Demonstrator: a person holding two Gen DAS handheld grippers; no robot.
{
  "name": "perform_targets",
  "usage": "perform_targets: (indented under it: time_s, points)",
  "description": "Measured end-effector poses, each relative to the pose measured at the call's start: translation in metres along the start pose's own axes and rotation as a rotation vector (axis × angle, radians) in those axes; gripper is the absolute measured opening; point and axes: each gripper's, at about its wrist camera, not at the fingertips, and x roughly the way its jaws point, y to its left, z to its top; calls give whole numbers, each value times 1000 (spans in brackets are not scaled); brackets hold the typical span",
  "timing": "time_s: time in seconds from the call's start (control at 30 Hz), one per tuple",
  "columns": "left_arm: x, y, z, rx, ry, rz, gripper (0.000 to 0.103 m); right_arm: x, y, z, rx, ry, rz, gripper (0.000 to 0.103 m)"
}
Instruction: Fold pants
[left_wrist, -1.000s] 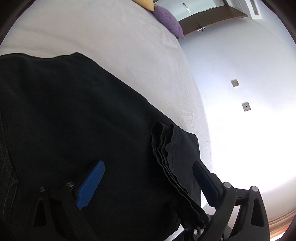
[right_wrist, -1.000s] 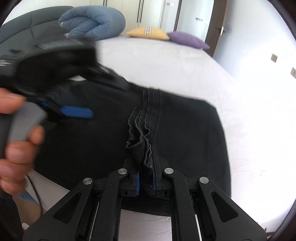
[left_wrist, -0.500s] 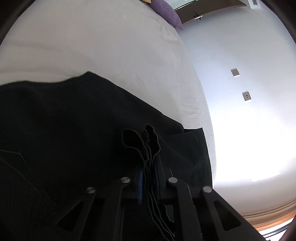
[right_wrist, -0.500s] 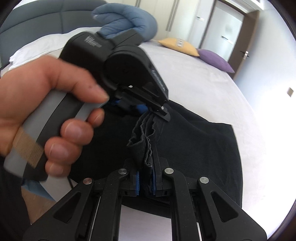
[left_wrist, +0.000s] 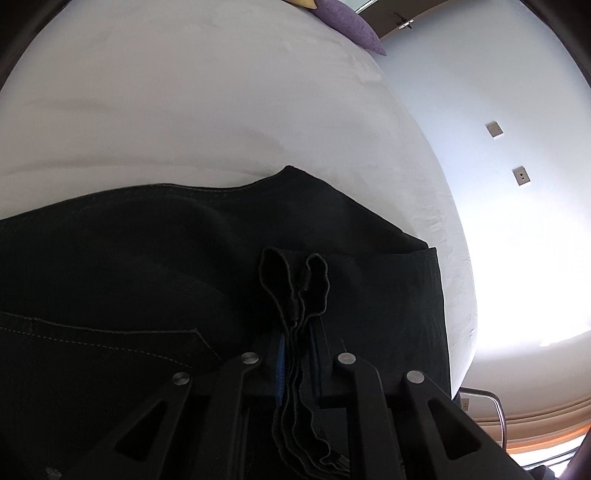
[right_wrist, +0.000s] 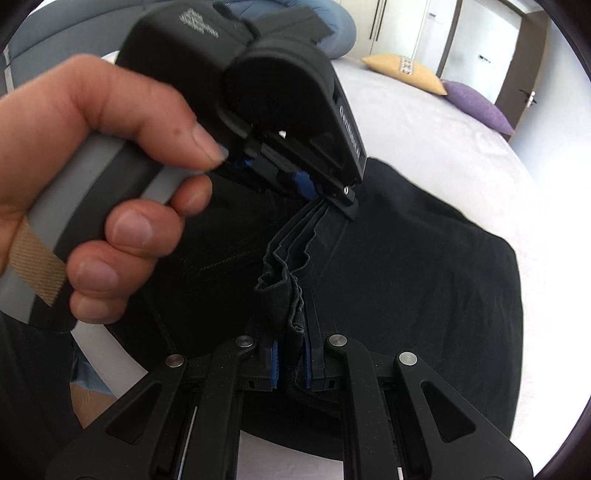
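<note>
Pinching black pants (right_wrist: 406, 266) hem, left gripper (left_wrist: 297, 354), right gripper (right_wrist: 290, 363) clamped.

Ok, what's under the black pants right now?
The white bed sheet shows around the pants. Both grippers, left and right, pinch a bunched edge. What lies directly beneath the fabric is covered.

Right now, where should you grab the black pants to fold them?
Grip the bunched hem edge of the pants, coming from the near bed edge. Its layers stand up in a ridge, and both the right gripper and left gripper already pinch it.
</note>
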Motion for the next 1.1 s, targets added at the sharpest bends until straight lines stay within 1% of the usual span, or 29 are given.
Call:
perform_targets:
  time_s: [0.03, 0.17, 0.23, 0.27, 0.3, 0.33, 0.37, 0.4, 0.43, 0.47, 0.5, 0.53, 0.6, 0.63, 0.67, 0.73, 0.77, 0.83, 0.87, 0.9, 0.93, 1.0, 1.07, 1.1]
  points:
    - [-2, 1, -2, 7, -2, 7, 14, 0, -8, 2, -2, 7, 3, 10]
    - [-1, -9, -6, 24, -19, 41, 15, -6, -5, -9, -5, 10, 8, 10]
    - [-1, -16, -9, 50, -24, 72, 15, -6, -21, -5, -10, 9, 9, 10]
    - [1, -19, -10, 56, -28, 82, 16, -8, -19, -8, -12, 11, 10, 10]
    - [1, -19, -12, 63, -29, 94, 18, -9, -18, -9, -15, 12, 13, 12]
    - [0, -19, -12, 66, -35, 106, 23, -8, -20, -7, -18, 15, 13, 12]
    - [-4, -17, -13, 69, -46, 117, 25, -8, -19, -10, -23, 20, 12, 13]
    - [-9, -18, -14, 71, -69, 146, 31, 1, -25, -1, -26, 28, 15, 14]
    - [-13, -22, -16, 80, -95, 194, 40, 1, -26, -2, -17, 35, 21, 14]
    - [-17, -26, -18, 94, -125, 256, 46, -2, -30, -2, 8, 43, 45, 17]
    - [-25, -34, -21, 118, -165, 318, 55, -5, -36, -3, 40, 48, 101, 25]
    - [-32, -43, -24, 147, -205, 366, 61, -12, -47, -5, 74, 45, 170, 36]
    - [-43, -61, -32, 207, -249, 411, 61, -34, -69, -16, 151, 20, 298, 51]
    - [-44, -72, -37, 238, -263, 421, 61, -43, -80, -22, 195, 2, 353, 51]
    - [-44, -82, -43, 267, -273, 424, 61, -54, -98, -30, 263, -16, 431, 51]
    - [-32, -98, -55, 321, -253, 418, 61, -65, -134, -44, 390, -36, 542, 51]
    - [-20, -102, -61, 337, -226, 418, 61, -67, -162, -52, 471, -44, 580, 51]
    - [6, -101, -68, 333, -158, 429, 61, -66, -206, -61, 589, -67, 633, 50]
    - [19, -97, -71, 322, -119, 446, 61, -63, -235, -65, 656, -81, 659, 49]
    - [30, -94, -73, 325, -103, 469, 63, -59, -249, -62, 684, -79, 670, 48]
    - [32, -95, -75, 343, -135, 478, 64, -53, -270, -61, 706, -77, 690, 48]
    - [35, -95, -71, 332, -121, 478, 64, -40, -302, -55, 733, -83, 714, 48]
    - [35, -94, -66, 315, -104, 475, 64, -22, -326, -42, 757, -71, 768, 48]
    - [37, -95, -66, 321, -101, 485, 64, -10, -339, -36, 765, -72, 775, 48]
